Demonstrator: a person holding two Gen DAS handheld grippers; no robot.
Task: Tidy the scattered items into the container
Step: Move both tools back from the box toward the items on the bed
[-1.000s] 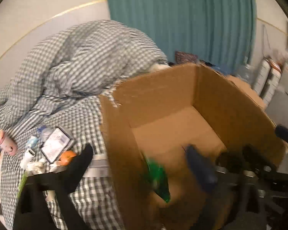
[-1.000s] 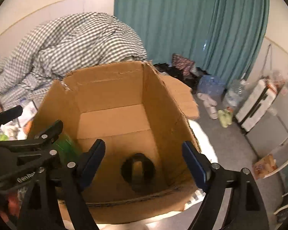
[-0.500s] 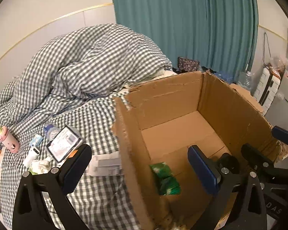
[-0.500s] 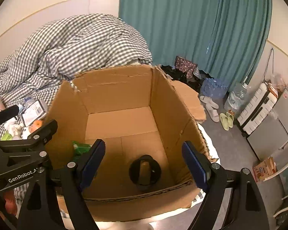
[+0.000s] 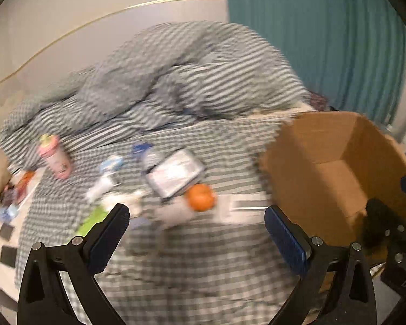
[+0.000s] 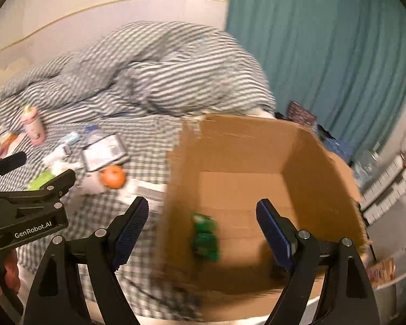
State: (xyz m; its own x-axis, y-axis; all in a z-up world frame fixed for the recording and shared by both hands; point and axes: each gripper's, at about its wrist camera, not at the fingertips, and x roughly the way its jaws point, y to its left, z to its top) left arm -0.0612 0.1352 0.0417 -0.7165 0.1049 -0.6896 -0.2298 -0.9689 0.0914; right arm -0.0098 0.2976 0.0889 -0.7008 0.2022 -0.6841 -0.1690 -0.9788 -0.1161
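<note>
An open cardboard box [image 6: 305, 146] stands on the checked bed; it also shows in the left wrist view [image 5: 292, 162]. A green packet [image 6: 204, 233] lies on the box floor. Scattered items lie left of the box: an orange [image 5: 200, 197], a flat silver-framed pack [image 5: 173, 174], a pink bottle [image 5: 54, 155], a white tube [image 5: 100, 187] and a light green packet [image 5: 90, 220]. My left gripper [image 5: 196, 239] is open and empty above the bed, near the orange. My right gripper [image 6: 201, 228] is open and empty over the box's left wall.
A crumpled checked duvet [image 5: 189, 75] is heaped at the back. A teal curtain [image 6: 324, 54] hangs behind the box. White furniture [image 6: 392, 184] and floor clutter stand to the right. Small packets [image 5: 10, 197] lie at the bed's left edge. Both views are motion-blurred.
Both grippers have swung left, away from the box, towards the scattered items. The green packet stays in the box. Both stay open.
</note>
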